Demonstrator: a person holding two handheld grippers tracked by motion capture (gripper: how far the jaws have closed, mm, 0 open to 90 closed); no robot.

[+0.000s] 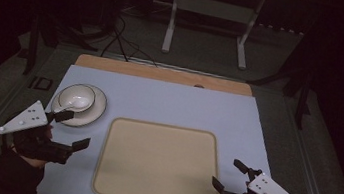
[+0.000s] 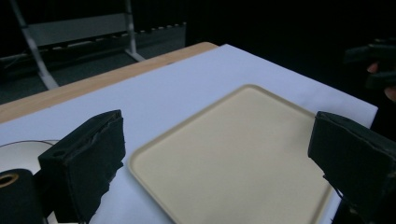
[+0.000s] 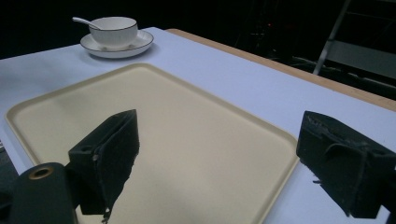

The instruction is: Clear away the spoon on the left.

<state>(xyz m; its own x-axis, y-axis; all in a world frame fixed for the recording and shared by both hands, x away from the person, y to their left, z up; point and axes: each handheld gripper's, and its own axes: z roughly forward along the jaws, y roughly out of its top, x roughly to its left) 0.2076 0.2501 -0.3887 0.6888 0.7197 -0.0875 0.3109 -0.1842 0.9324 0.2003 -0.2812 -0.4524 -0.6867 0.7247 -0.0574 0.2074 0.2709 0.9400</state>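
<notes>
Tray (image 1: 159,162): mid-counter, bare, between my two grippers.
Handling: I judge it stiff, light and slick; best taken by its raised side rims.
Left gripper (image 1: 74,130): jaws apart, empty, beside the tray's left edge, near the plate (image 1: 97,113).
Right gripper (image 1: 229,174): jaws apart, empty, at the tray's right corner.

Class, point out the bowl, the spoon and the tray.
bowl (image 3: 113,31), right gripper view, outer wall.
spoon (image 3: 82,20), right gripper view, handle.
tray (image 1: 159,162), high view, bare floor.
</notes>
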